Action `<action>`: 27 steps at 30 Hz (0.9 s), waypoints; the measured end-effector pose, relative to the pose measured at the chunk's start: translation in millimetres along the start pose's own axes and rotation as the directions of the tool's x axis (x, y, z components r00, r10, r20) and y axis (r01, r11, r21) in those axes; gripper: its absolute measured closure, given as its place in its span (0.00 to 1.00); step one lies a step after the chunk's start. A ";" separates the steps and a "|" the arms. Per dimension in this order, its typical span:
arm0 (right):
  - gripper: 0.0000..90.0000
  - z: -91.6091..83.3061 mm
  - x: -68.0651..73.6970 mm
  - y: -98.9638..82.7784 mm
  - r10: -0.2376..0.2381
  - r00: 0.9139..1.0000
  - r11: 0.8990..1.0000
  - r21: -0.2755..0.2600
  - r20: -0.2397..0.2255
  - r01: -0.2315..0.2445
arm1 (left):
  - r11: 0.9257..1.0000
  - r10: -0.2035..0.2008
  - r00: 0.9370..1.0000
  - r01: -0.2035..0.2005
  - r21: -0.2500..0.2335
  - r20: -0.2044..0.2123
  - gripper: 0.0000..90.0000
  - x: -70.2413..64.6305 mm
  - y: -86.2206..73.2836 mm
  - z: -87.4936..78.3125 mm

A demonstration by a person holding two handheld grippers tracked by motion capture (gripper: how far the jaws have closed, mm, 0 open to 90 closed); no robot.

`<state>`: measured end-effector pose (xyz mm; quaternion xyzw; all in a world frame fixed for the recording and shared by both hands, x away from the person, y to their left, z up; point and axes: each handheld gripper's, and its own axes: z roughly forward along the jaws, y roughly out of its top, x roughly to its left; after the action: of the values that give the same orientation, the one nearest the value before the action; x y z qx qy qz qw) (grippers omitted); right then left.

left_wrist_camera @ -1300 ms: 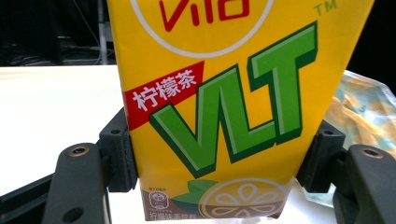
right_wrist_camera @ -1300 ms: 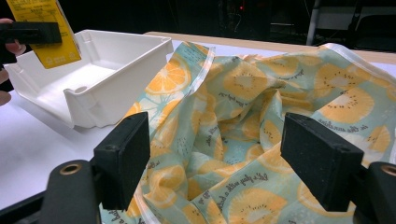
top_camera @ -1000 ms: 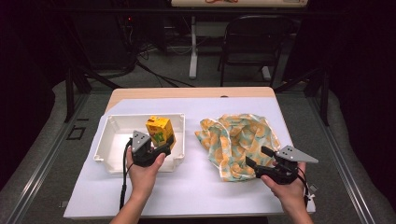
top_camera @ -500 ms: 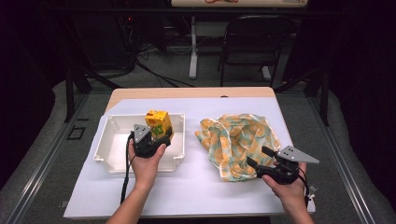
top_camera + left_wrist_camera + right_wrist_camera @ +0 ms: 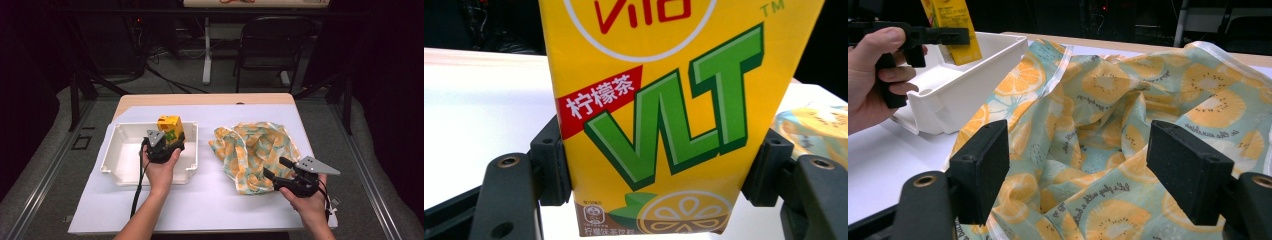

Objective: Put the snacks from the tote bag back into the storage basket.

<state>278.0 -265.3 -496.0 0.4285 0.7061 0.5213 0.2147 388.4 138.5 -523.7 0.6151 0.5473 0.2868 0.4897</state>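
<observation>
Black grippers, blocky black fingers (image 5: 979, 170) with brass-ringed screw holes, grey three-cornered top plates, trailing black cables, bare forearms.

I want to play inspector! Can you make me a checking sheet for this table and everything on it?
Surface: white table top, wooden strip along its far edge.
Job's things: yellow lemon tea carton with green letters, held over the white rectangular plastic tray; crumpled fruit-print cloth, orange and pale blue, lies beside the tray.
Clutter: nothing seen.
Grippers: left gripper has its jaws pressed on both sides of the carton; right gripper is open, jaws either side of the cloth's near edge, not pinching it.
Cables: black cable trails from the left gripper along the forearm.
Surroundings: dark room, black chair behind the table, floor cables.
</observation>
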 end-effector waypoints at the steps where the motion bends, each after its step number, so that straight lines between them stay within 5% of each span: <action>1: 0.27 0.2 0.3 -0.1 0.002 1.000 1.000 -0.003 -0.002 -0.002 | 1.000 0.000 1.000 0.000 0.002 -0.005 0.34 0.0 -0.2 1.2; 19: 0.29 1.5 -2.3 -2.1 0.005 1.000 1.000 0.007 0.002 -0.005 | 0.997 -0.027 0.993 0.034 0.063 -0.113 0.34 11.1 -3.5 37.5; 27: 0.29 2.8 -4.8 -3.6 0.011 1.000 1.000 0.009 0.004 -0.011 | 0.997 0.010 0.990 0.002 0.078 -0.143 0.34 12.6 -9.7 47.8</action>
<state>281.3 -268.1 -501.0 0.4344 0.7057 0.5184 0.2111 430.0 136.0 -551.9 0.6126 0.5907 0.3098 0.4241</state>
